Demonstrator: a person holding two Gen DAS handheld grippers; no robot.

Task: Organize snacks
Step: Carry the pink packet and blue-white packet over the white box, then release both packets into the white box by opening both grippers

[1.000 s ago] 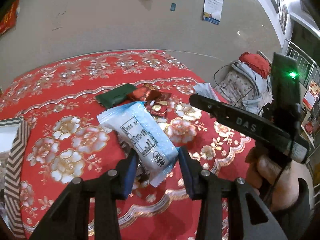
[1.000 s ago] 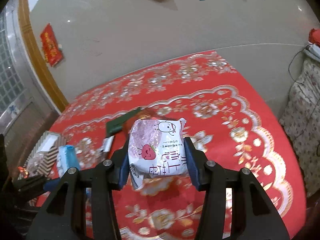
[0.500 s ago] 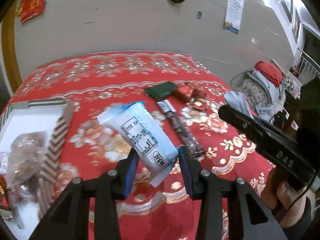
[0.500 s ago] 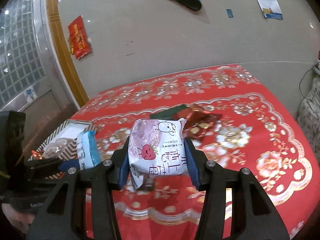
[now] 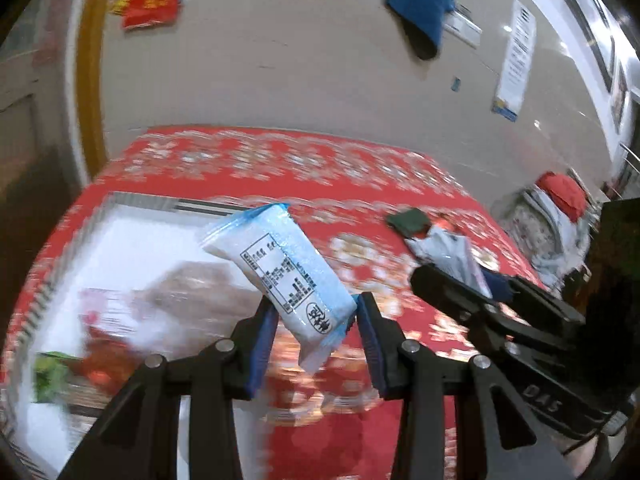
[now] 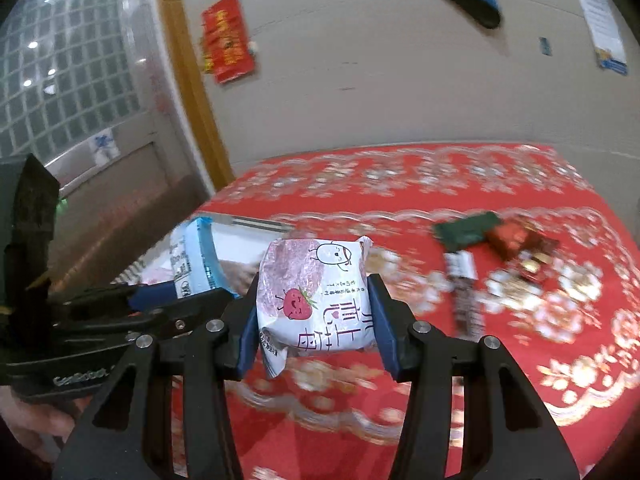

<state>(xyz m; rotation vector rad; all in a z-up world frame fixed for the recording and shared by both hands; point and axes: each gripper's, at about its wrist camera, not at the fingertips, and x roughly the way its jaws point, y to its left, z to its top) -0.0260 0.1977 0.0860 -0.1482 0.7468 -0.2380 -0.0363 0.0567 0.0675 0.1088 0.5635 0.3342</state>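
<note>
My left gripper (image 5: 316, 328) is shut on a light blue snack packet (image 5: 280, 264) and holds it in the air over the near edge of a striped-rim white box (image 5: 132, 236) that lies at the left of the red floral table. Several snacks lie blurred inside the box. My right gripper (image 6: 312, 312) is shut on a white-and-pink strawberry snack packet (image 6: 316, 300), just right of the left gripper (image 6: 160, 300), with the box (image 6: 240, 236) behind it.
Loose snacks stay on the tablecloth at the right: a dark green packet (image 6: 466, 230), a red wrapper (image 6: 516, 236), a dark striped bar (image 6: 466, 296) and small gold-and-red sweets (image 6: 528, 268). The table's far edge meets a beige wall.
Both grippers have swung left with their packets, from the loose snack pile toward the striped box. The box now fills the left wrist view's left side. Both grips are unchanged.
</note>
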